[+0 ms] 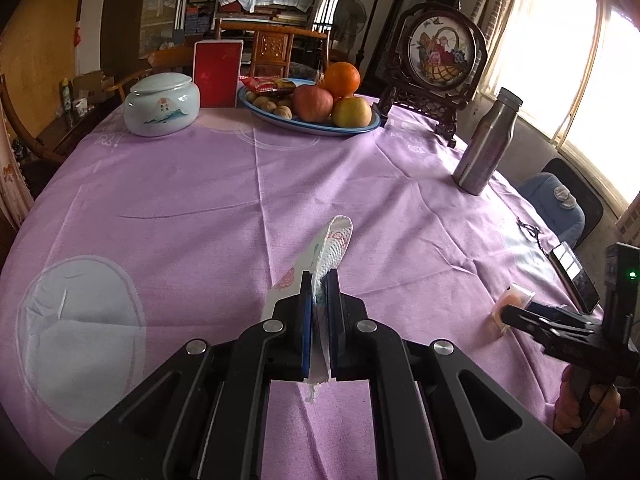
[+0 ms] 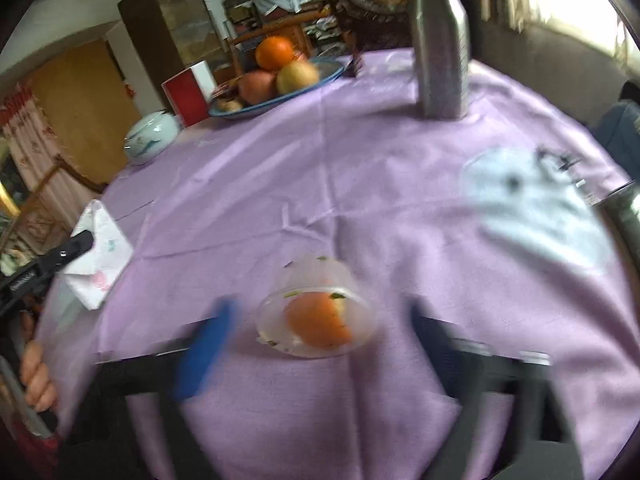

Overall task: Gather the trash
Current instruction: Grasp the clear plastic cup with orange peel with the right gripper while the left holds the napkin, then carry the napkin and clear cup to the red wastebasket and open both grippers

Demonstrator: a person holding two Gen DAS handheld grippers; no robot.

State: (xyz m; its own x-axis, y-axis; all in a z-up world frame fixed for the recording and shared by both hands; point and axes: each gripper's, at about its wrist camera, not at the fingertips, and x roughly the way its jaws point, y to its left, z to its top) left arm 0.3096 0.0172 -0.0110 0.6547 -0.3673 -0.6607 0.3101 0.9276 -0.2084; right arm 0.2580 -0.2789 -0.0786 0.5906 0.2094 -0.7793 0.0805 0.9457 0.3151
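left tool (image 1: 319,280): clamped on a printed paper napkin (image 1: 334,240), lower centre of left view. right tool (image 2: 320,320): jaws apart, blurred, flanking a clear cup holding orange peel (image 2: 318,322), lying on the lilac-clothed desk (image 2: 360,180), lower centre of right view.

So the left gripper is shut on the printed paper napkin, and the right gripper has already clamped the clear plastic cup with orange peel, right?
Not quite. In the right wrist view the right gripper is open: the clear plastic cup lies between its unclamped fingers. The left gripper is indeed shut on the printed paper napkin.
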